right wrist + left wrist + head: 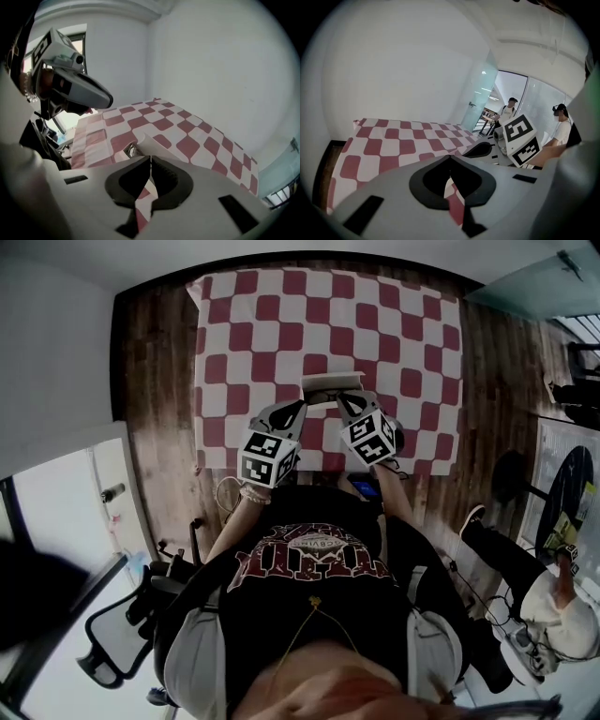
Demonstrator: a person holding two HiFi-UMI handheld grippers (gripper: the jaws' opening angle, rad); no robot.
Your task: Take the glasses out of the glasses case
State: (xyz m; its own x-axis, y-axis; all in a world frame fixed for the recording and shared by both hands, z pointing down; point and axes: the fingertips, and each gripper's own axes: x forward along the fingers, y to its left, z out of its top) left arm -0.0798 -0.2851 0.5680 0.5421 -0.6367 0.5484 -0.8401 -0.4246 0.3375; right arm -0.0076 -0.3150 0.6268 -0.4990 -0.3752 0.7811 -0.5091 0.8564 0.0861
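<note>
The open glasses case [333, 382] lies crosswise at mid-frame, just above both grippers' clenched, empty jaws, seemingly nearer the right gripper [344, 404] than the left gripper [300, 407]

Red-and-white checked tablecloth [281, 334]

Case [332, 381] ahead; cloth [272, 324] o/w free

Black T-shirt [309, 563] with dark-red and white chest print, thin pendant cord [302, 632], pale bracelet [251, 495]; left hand-held gripper [298, 409] and right hand-held gripper [343, 405] are grey, with black-and-white marker cubes [267, 457]
</note>
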